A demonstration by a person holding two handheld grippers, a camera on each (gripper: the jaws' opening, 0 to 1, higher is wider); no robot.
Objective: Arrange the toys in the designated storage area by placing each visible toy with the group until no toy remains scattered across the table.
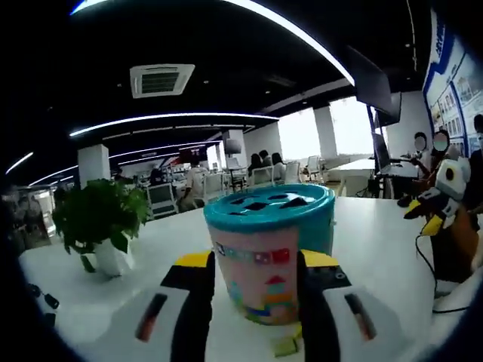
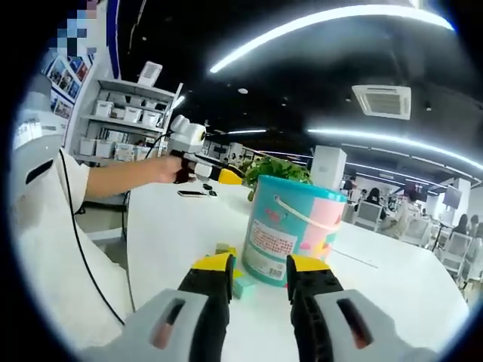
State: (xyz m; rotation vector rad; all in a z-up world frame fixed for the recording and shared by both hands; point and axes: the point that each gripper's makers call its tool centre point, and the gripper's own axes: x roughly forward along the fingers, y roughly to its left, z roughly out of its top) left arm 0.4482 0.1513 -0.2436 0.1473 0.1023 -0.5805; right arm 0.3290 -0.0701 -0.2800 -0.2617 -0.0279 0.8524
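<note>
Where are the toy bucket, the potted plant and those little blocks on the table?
toy bucket (image 1: 269, 256): left gripper view, on its pink side wall.
potted plant (image 1: 99, 213): left gripper view, on its green leaves.
small blocks (image 2: 243, 286): right gripper view, on the teal block by the bucket's base.

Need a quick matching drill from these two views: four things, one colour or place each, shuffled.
Things:
1. bucket lid
2. potted plant
3. small blocks
4. left tool

Descriptions:
A. on the table at the bucket's base
B. teal, with shape cut-outs
C. jaws either side of the bucket
D. green leaves, white pot

Pairs: 1-B, 2-D, 3-A, 4-C
</note>
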